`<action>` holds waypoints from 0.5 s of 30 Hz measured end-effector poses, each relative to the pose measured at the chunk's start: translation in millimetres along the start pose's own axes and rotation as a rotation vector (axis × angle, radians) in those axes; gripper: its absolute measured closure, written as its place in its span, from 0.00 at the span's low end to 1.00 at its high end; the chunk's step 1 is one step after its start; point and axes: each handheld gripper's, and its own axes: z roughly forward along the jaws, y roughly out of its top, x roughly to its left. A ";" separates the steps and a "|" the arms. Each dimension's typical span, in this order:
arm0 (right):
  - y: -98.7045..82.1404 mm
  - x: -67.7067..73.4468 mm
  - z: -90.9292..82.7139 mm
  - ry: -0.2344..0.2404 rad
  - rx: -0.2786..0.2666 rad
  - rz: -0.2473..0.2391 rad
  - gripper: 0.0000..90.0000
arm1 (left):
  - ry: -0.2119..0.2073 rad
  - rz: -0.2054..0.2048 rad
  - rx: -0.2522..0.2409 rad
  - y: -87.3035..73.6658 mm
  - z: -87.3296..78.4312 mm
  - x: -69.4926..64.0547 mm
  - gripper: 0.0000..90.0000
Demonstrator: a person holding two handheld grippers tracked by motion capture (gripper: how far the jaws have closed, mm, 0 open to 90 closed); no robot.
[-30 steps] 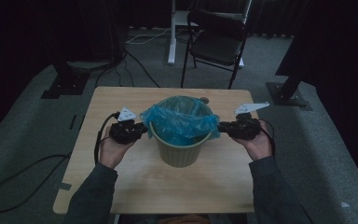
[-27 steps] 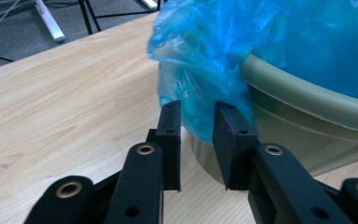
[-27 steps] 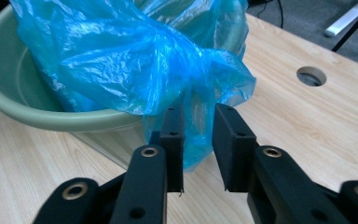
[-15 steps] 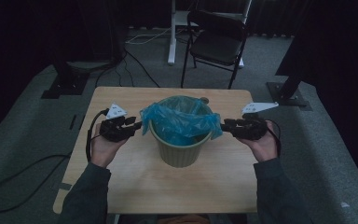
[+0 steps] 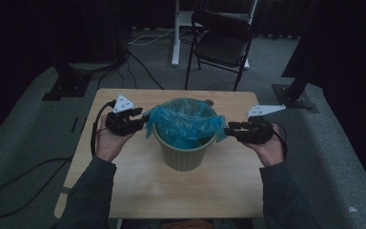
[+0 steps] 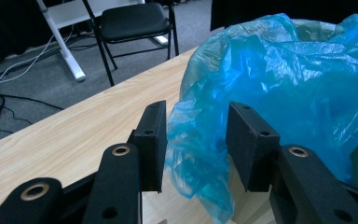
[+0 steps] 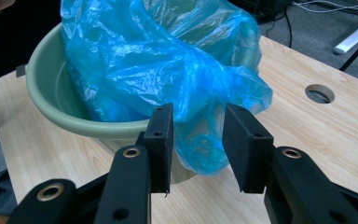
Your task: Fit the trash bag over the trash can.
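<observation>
A pale green bin (image 5: 185, 153) stands mid-table with a blue plastic bag (image 5: 183, 125) in it, the bag's edges drooping over the rim on both sides. My left gripper (image 5: 145, 119) is at the bin's left side. Its jaws have just been opening, and a flap of the bag (image 6: 279, 79) hangs loose between them (image 6: 196, 140). My right gripper (image 5: 228, 128) is at the bin's right side. Its jaws have also just been opening, and they stand apart around another flap of bag (image 7: 168, 60) below the bin rim (image 7: 51, 102).
The wooden table (image 5: 138, 191) has a round hole (image 7: 319, 93) near its far edge. A black folding chair (image 5: 221, 43) and a white stand leg (image 5: 175, 33) stand behind the table. Cables lie on the grey floor at left.
Both grippers' jaws have spread and let go of the bag's edges. Both hands have drawn slightly outward from the bin, and the left one has lifted a little.
</observation>
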 end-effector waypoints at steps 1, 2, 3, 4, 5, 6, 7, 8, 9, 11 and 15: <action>0.0 0.4 0.7 0.002 0.002 0.000 0.70 | 0.001 0.001 0.001 1.0 1.3 -0.5 0.65; 0.1 0.8 1.6 0.002 0.006 0.000 0.70 | 0.000 0.001 0.002 1.6 2.3 -0.8 0.65; 0.1 0.9 2.3 0.001 0.008 -0.001 0.70 | 0.000 0.005 0.006 2.6 3.5 -1.0 0.65; 0.5 0.9 3.4 0.004 0.008 -0.001 0.70 | -0.002 0.007 0.008 3.2 4.2 -1.1 0.66; 0.5 0.9 3.4 0.004 0.008 -0.001 0.70 | -0.002 0.007 0.008 3.2 4.2 -1.1 0.66; 0.7 0.7 4.0 0.006 0.009 -0.003 0.70 | -0.002 0.004 0.008 4.4 5.9 -2.1 0.66; 1.5 0.6 5.3 0.006 0.009 0.000 0.70 | -0.004 0.002 0.006 4.9 6.4 -2.6 0.67; 1.8 0.5 6.1 0.009 0.009 0.001 0.70 | -0.005 0.006 0.007 5.4 6.5 -2.7 0.67; 2.2 0.5 6.9 0.010 0.009 0.001 0.70 | -0.005 0.007 0.006 5.8 6.6 -3.3 0.67; 3.0 0.8 8.6 0.011 0.010 0.002 0.70 | -0.007 0.006 0.004 6.1 6.4 -3.9 0.68; 4.0 1.1 11.8 0.012 0.011 0.001 0.70 | -0.010 0.003 0.003 5.8 6.3 -4.5 0.68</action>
